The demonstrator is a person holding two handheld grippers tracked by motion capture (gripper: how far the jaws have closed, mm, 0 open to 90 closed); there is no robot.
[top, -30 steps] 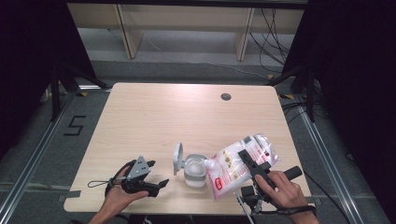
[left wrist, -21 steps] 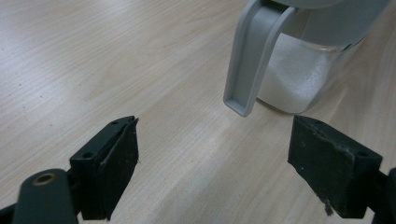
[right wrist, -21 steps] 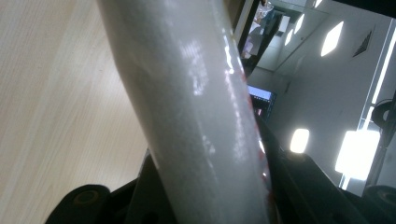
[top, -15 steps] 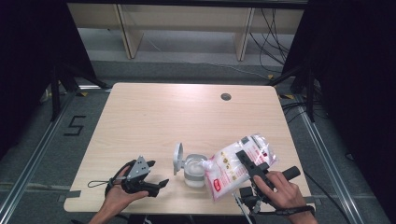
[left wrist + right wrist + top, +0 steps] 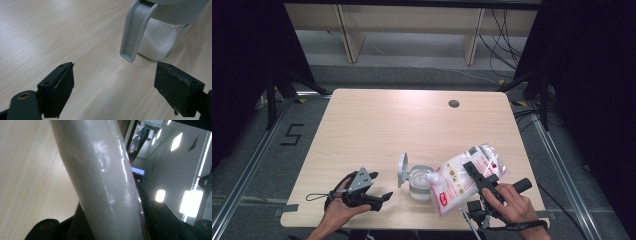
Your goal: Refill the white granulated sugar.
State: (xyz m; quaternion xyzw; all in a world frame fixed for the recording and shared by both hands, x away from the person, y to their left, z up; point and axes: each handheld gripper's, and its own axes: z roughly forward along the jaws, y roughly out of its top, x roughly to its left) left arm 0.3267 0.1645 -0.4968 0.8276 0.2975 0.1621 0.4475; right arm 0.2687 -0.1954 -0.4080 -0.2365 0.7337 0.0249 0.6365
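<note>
A: Status, right gripper [image 5: 475, 172]?
B: Clamped on a clear refill bag [image 5: 464, 177] of white powder, red print at its lower end. Bag tilted, one corner over the mouth of the container [image 5: 420, 181].
A: Container?
B: Clear, part full of white powder, grey flip lid [image 5: 402, 170] stood open. On the tabletop [image 5: 412, 125], just ahead of the left gripper [image 5: 382, 197].
A: Left gripper?
B: Jaws wide, holding nothing, low over the tabletop. Lid edge sits between its jaws, farther ahead, not touching.
</note>
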